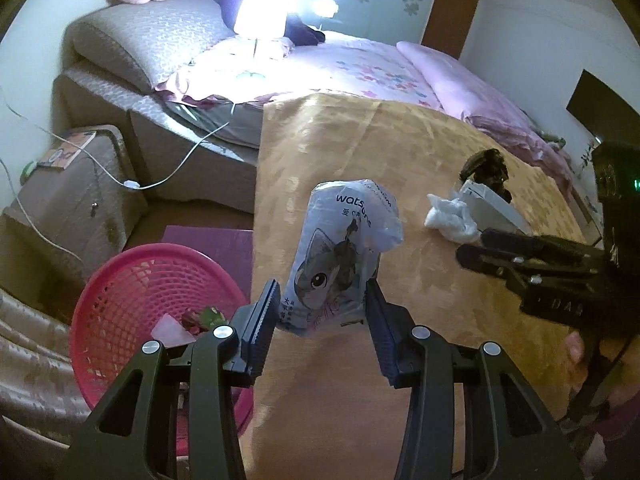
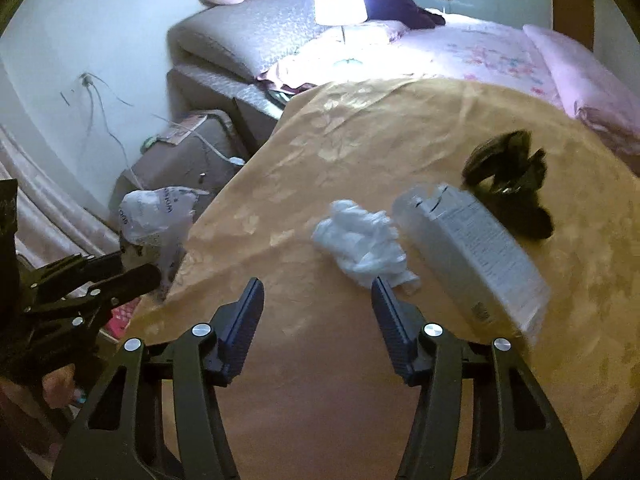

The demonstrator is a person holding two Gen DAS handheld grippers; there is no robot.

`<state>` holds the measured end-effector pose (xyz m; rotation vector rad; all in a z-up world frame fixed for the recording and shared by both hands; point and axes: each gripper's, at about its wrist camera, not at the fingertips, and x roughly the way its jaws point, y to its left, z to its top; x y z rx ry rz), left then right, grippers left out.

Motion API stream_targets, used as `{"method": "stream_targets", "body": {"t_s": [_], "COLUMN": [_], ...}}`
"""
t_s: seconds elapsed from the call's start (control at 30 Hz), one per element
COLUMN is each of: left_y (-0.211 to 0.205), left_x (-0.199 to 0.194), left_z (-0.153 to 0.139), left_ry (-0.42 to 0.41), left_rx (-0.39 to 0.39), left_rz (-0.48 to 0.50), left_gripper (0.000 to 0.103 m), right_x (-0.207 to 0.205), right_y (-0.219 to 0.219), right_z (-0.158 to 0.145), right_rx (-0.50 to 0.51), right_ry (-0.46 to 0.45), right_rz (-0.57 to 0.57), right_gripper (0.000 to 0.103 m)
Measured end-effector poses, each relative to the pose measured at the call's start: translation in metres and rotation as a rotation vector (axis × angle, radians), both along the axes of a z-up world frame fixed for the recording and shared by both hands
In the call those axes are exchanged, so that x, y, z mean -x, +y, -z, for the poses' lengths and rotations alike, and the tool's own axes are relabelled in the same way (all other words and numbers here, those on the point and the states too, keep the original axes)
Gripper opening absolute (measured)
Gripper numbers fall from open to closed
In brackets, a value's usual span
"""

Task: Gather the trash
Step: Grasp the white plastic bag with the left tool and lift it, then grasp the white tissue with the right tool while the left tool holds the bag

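Far left in the left wrist view, a pink plastic basket [image 1: 132, 300] sits on the floor beside the counter [image 1: 400, 152], which is draped in a golden-yellow floral cloth; a few scraps lie in the bottom of the basket. Just right of the basket, the left gripper [image 1: 322, 300] holds a crumpled white plastic bag [image 1: 344, 256] printed with a cartoon cat, its fingers [image 1: 266, 312] pinching the bag's lower part from both sides. The bag hangs over the counter's left edge, close to the basket (the right wrist view shows it raised clear of the cloth). Further right on the cloth lies a crumpled white tissue [image 2: 360, 240], and touching it on its right a white rectangular carton [image 2: 476, 256] lies on its side. Behind the carton rests a dark, irregular object [image 2: 508, 180], too blurred to identify. The right gripper [image 2: 318, 312] hovers above the counter just in front of the tissue, its fingers [image 2: 388, 320] spread apart with nothing between them; the right finger's tip lies just at the tissue's near edge. Behind the counter, a bed [image 1: 360, 64] with pink floral bedding carries a lit lamp [image 1: 260, 12]
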<state>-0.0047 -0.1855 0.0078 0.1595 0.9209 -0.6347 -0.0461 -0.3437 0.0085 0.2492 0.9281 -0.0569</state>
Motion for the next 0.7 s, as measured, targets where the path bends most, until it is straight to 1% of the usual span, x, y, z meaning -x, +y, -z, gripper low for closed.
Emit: {"method": "stream_targets", "body": {"t_s": [0.1, 0.2, 0.3, 0.4, 0.43, 0.47, 0.53, 0.6, 0.7], "left_y": [0.003, 0.005, 0.007, 0.009, 0.01, 0.012, 0.014, 0.016, 0.019], "left_x": [-0.002, -0.004, -0.005, -0.007, -0.008, -0.009, -0.011, -0.013, -0.013], "left_z": [0.0, 0.0, -0.001, -0.001, -0.001, -0.001, 0.001, 0.002, 0.001], "left_ry": [0.001, 0.003, 0.001, -0.002, -0.001, 0.001, 0.008, 0.012, 0.012], "left_rx": [-0.002, -0.001, 0.002, 0.006, 0.007, 0.008, 0.011, 0.012, 0.013], "left_rz": [-0.011, -0.02, -0.029, -0.04, -0.045, -0.05, -0.057, -0.062, -0.07], "left_gripper": [0.042, 0.042, 0.042, 0.042, 0.042, 0.042, 0.042, 0.042, 0.042], "right_x": [-0.006, -0.015, -0.025, -0.029, -0.029, -0.029, -0.029, -0.03, -0.029], "right_y": [-0.007, -0.013, -0.014, -0.005, -0.002, 0.001, 0.007, 0.01, 0.012], "right_z": [0.0, 0.007, 0.017, 0.018, 0.018, 0.018, 0.017, 0.017, 0.017], "right_rx": [0.034, 0.066, 0.063, 0.061, 0.054, 0.038, 0.035, 0.059, 0.065], "right_ry": [0.003, 0.016, 0.038, 0.044, 0.046, 0.05, 0.051, 0.05, 0.053], "right_rz": [0.016, 0.013, -0.01, -0.054, -0.069, -0.089, -0.104, -0.103, -0.092], "right_gripper": [0.054, 0.054, 0.054, 0.043, 0.038, 0.035, 0.035, 0.034, 0.028]}}
